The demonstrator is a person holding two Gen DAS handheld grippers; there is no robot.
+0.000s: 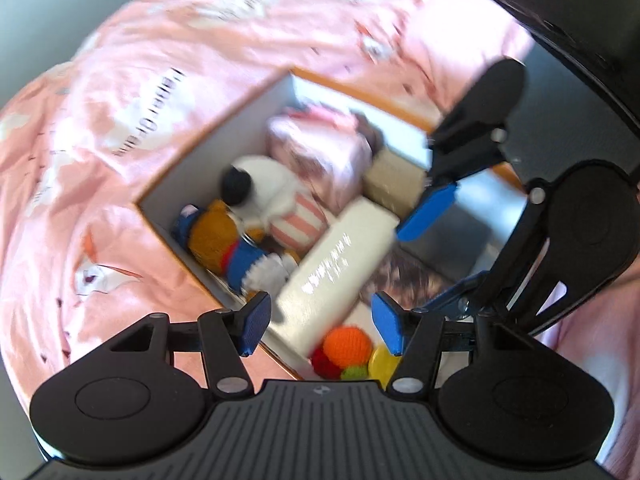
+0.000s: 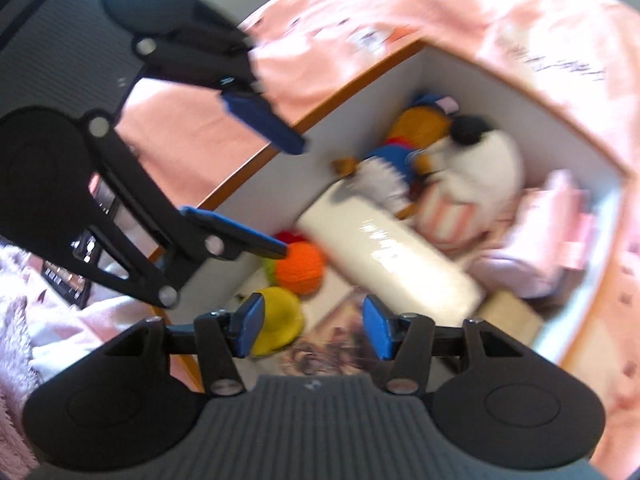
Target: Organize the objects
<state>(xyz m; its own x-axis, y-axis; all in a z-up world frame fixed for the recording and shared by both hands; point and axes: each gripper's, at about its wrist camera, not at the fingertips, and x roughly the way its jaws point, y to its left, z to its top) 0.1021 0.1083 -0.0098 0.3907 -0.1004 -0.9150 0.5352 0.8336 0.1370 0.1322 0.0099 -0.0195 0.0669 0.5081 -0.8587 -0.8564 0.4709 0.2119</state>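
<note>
An open box with white inner walls and an orange rim [image 1: 224, 128] [image 2: 360, 80] sits on a pink bedspread. Inside lie a long white box [image 1: 340, 268] [image 2: 392, 256], a white plush dog [image 1: 272, 188] [image 2: 488, 160], an orange-and-blue plush [image 1: 228, 244] [image 2: 404, 136], a pink pouch [image 1: 320, 148] [image 2: 536, 240], an orange knitted ball [image 1: 347, 347] [image 2: 300, 268] and a yellow item [image 1: 382, 362] [image 2: 280, 320]. My left gripper [image 1: 322, 326] is open and empty above the box's near corner. My right gripper [image 2: 310, 326] is open and empty above the box.
The pink printed bedspread [image 1: 120, 140] [image 2: 500, 12] surrounds the box. A beige box [image 1: 394, 178] [image 2: 508, 312] and a printed card [image 1: 404, 276] [image 2: 332, 344] lie in the box. A fluffy pink fabric [image 2: 16, 340] lies at the left of the right wrist view.
</note>
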